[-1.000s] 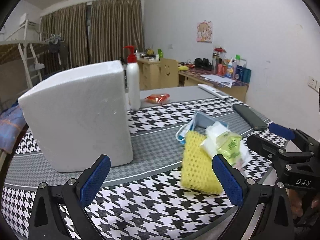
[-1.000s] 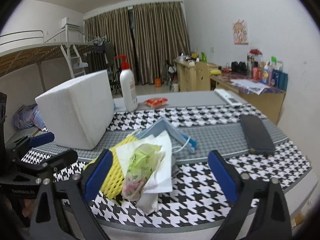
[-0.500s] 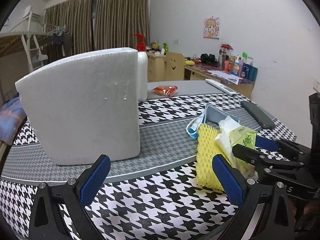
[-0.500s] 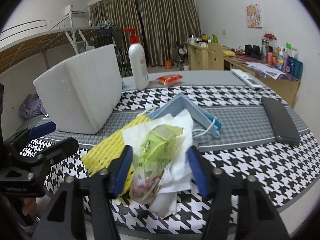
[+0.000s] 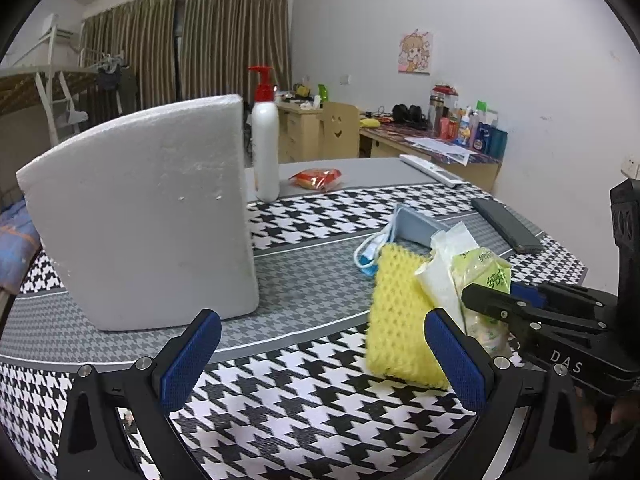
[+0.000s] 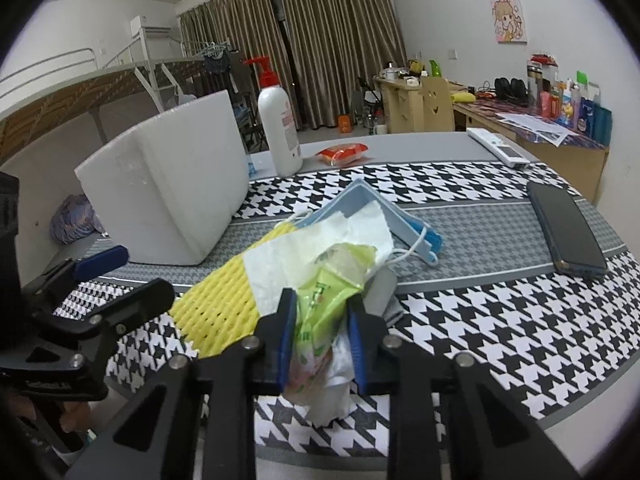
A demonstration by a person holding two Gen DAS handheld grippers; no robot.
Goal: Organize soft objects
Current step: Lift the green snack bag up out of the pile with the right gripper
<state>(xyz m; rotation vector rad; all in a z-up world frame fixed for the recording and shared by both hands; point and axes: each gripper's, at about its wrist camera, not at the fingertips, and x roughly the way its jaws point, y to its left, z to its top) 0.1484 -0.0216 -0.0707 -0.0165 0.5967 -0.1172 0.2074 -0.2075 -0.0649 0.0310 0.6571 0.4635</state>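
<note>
My right gripper (image 6: 322,330), jaws just closing, clamped the tissue pack (image 6: 324,300) lying lengthwise straight ahead between them; left gripper (image 5: 320,360) stood open, farther off.

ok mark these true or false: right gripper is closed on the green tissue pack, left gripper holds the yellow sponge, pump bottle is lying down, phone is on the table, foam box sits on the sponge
1. The right gripper is closed on the green tissue pack: true; its jaws have just been closing on it.
2. The left gripper holds the yellow sponge: false, it is open and empty.
3. The pump bottle is lying down: false, it stands upright.
4. The phone is on the table: true.
5. The foam box sits on the sponge: false, they are apart.
</note>
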